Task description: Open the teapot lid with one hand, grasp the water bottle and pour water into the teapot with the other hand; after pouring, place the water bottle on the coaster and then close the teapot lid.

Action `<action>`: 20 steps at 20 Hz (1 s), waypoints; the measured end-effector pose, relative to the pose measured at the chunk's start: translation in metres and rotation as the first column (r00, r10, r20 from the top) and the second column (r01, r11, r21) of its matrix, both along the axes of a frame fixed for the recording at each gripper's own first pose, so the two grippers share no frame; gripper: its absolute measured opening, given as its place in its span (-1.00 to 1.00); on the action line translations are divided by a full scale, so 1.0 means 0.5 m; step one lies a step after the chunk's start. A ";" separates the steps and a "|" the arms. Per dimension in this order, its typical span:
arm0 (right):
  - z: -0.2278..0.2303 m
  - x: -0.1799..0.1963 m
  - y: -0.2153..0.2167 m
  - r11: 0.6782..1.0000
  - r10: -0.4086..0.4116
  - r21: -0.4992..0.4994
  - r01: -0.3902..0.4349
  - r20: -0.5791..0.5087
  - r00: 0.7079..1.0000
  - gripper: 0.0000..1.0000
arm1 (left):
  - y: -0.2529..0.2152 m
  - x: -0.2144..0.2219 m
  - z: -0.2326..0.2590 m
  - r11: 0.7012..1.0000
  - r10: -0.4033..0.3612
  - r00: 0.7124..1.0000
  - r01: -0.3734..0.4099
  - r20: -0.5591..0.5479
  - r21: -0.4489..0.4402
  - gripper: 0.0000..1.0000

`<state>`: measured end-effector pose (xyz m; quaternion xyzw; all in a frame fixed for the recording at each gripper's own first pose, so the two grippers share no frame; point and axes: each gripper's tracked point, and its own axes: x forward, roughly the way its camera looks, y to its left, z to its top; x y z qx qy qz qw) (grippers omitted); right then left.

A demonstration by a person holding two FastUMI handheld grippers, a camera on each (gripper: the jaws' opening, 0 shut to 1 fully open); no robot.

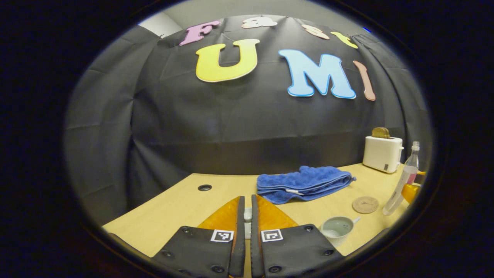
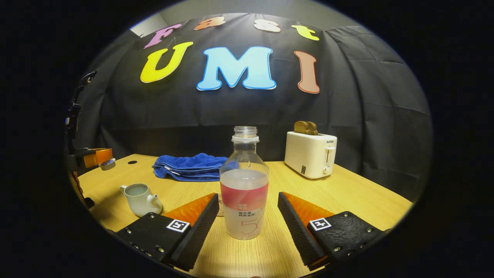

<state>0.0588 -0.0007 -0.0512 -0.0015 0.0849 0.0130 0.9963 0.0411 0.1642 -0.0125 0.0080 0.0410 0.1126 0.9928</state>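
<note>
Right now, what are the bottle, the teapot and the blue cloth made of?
The water bottle looks like clear plastic: you see water through it. The teapot seems glazed ceramic, pale and smooth with a soft shine. The blue towel looks like fluffy fabric, folded, with a nubbly surface.

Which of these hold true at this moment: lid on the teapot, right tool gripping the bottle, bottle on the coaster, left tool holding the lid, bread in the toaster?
1. The teapot has its lid on. False: it is open, with liquid visible inside.
2. The right tool is clamped on the water bottle. False: its fingers stand open on either side, apart from the bottle.
3. The water bottle stands on the coaster. False: it stands on the table, beside the coaster.
4. The left tool holds the teapot lid. True.
5. Bread sticks out of the toaster. True.
</note>
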 end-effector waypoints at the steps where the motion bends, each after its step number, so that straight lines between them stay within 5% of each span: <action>1: -0.007 0.007 0.002 1.000 0.001 -0.003 -0.001 -0.011 1.000 0.94 | 0.023 -0.003 -0.007 1.000 0.013 1.000 -0.013 -0.005 -0.003 -0.75; 9: -0.031 0.032 0.012 0.993 -0.002 -0.116 -0.005 -0.055 0.999 0.64 | 0.121 -0.025 -0.045 0.997 0.066 0.997 -0.067 -0.045 -0.027 -0.75; 13: -0.002 0.042 0.025 0.957 -0.010 -0.290 0.005 -0.014 1.000 0.56 | 0.143 -0.032 -0.048 0.997 0.074 0.996 -0.076 -0.049 -0.029 -0.75; 16: 0.036 0.052 0.042 0.877 -0.006 -0.480 0.035 0.062 0.998 0.55 | 0.153 -0.037 -0.048 0.996 0.077 0.996 -0.079 -0.048 -0.032 -0.75; 20: 0.073 0.059 0.065 0.688 0.018 -0.718 0.099 0.154 0.988 0.55 | 0.164 -0.043 -0.052 0.997 0.075 0.996 -0.077 -0.052 -0.031 -0.76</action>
